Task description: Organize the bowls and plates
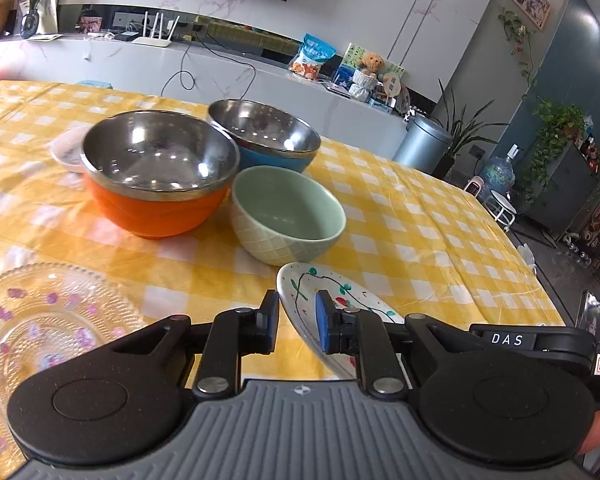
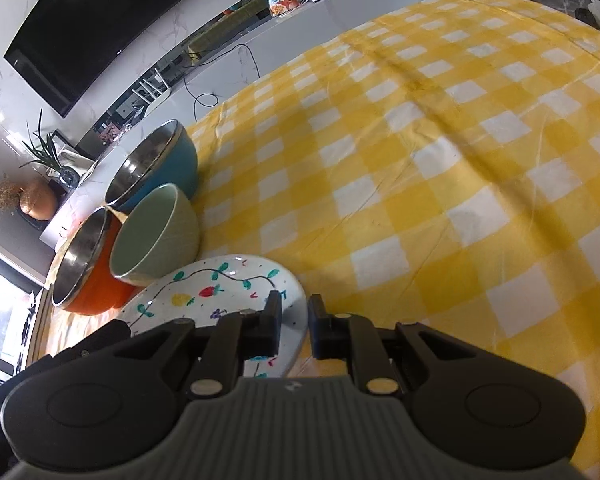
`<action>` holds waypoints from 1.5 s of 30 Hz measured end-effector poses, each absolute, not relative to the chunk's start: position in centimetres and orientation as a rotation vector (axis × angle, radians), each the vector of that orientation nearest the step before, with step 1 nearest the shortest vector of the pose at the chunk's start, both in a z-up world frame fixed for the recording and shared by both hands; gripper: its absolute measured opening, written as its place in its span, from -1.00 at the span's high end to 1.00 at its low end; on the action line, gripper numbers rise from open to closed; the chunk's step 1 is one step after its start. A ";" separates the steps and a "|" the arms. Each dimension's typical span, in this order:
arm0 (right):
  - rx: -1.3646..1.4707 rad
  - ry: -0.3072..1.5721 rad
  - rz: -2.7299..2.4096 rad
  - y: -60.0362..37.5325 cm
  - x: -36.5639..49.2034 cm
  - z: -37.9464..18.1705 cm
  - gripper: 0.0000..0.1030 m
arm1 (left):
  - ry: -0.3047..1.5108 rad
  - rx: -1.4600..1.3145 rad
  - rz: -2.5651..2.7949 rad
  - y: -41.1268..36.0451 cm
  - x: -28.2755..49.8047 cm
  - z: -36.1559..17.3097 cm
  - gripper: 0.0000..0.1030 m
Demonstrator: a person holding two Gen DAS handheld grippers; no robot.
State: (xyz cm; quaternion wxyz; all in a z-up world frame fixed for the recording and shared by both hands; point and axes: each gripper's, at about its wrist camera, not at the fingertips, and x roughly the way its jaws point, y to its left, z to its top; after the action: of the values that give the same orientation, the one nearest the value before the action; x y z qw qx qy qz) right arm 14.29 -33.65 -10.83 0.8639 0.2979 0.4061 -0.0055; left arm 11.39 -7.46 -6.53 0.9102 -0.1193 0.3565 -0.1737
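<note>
Both the left gripper (image 1: 298, 322) and right gripper (image 2: 294, 330) are clenching their jaws on the painted plate's (image 2: 220, 284) opposite rims. The green bowl (image 1: 288, 216), orange bowl (image 1: 156, 184) and blue bowl (image 1: 264, 136) are crowding just beyond it, with a glass plate (image 1: 40, 320) lying on the tabletop (image 1: 420, 224) nearby.

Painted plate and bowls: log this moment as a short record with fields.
surface: table with yellow checked cloth
painted plate: white, with drawn vines and fruit, tilted, its rim between the fingers of both grippers
left hand-held gripper: closed on the plate's rim
right hand-held gripper: closed on the plate's rim
bowls: orange bowl, blue bowl, green bowl, all upright, close together
other dishes: glass plate, small pink dish
</note>
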 end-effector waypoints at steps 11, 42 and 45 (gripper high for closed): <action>0.564 0.877 0.010 -30.5 12.2 -10.7 0.77 | 0.805 -0.285 -0.320 -4.9 10.5 -8.6 0.60; 0.538 0.837 0.059 -29.0 11.5 -9.1 0.84 | 0.805 -0.286 -0.318 -2.3 9.9 -7.9 0.66; 0.560 0.836 0.074 -28.3 11.3 -9.0 0.84 | 0.800 -0.295 -0.311 -1.2 9.6 -7.4 0.66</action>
State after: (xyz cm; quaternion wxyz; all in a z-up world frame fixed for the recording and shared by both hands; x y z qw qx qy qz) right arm 11.29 -28.30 -8.98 0.8755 0.2683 0.4003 0.0352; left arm 9.65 -1.24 -7.36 0.8988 -0.1426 0.3862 -0.1503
